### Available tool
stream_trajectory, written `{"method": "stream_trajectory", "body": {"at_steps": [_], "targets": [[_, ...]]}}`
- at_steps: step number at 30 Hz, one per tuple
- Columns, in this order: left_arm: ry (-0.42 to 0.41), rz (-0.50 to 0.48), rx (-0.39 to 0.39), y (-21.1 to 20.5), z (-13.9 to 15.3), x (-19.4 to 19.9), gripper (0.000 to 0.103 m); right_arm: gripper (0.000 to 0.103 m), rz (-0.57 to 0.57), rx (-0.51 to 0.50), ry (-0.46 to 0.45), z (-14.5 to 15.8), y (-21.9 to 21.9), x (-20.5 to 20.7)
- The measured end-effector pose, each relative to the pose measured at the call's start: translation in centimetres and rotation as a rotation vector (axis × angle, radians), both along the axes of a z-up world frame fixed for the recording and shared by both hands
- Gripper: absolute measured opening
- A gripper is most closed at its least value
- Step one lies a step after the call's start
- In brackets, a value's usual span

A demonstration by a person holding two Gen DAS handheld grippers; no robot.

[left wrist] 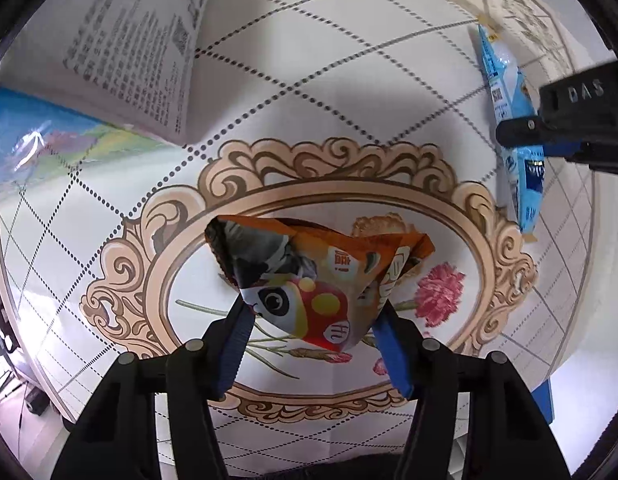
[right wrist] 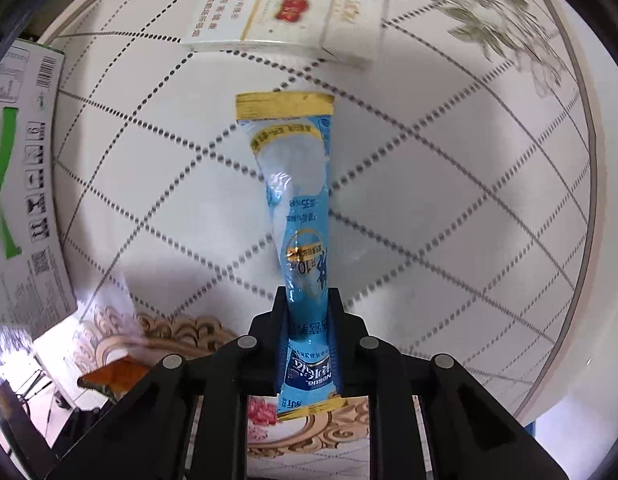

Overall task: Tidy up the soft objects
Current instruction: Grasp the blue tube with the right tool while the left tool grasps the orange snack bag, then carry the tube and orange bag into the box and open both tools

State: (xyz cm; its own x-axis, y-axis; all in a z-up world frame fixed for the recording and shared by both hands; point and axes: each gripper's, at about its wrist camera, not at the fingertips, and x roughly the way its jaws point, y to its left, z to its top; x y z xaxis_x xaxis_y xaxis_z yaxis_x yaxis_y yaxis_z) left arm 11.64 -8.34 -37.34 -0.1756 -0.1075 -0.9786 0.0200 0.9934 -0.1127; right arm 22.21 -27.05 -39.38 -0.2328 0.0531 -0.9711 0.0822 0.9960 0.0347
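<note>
Where white diamond-patterned tablecloth [left wrist: 349, 60] lies, left gripper [left wrist: 313, 312] clamps orange packet [left wrist: 309, 272], right gripper [right wrist: 309, 320] clamps blue sachet [right wrist: 293, 184].

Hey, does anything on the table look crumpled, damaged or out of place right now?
Only the orange snack bag: it's crumpled and folded where the left gripper pinches it. The blue sachet looks intact.

A printed white box [left wrist: 121, 44] runs off the left-wrist view's upper left edge, its small text too fine to read. The right gripper [left wrist: 521, 132] covers the middle of a blue sachet [left wrist: 505, 80]. In the right-wrist view, an orange packet [right wrist: 109, 376] peeks out, motion-blurred, behind black linkage.
</note>
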Motion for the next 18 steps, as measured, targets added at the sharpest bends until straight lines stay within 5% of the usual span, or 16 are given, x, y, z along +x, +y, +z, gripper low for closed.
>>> {"method": "stream_trajectory", "body": {"at_steps": [10,18], "targets": [[-0.113,-0.099,-0.143,-0.5,8.0,-0.2,0.056,0.017,-0.064,0.103,-0.14,9.8,-2.9,-4.5],[-0.274,-0.068,-0.216,5.9,17.9,1.9,0.056,0.017,-0.053,0.195,-0.281,19.0,1.0,-5.3]]}}
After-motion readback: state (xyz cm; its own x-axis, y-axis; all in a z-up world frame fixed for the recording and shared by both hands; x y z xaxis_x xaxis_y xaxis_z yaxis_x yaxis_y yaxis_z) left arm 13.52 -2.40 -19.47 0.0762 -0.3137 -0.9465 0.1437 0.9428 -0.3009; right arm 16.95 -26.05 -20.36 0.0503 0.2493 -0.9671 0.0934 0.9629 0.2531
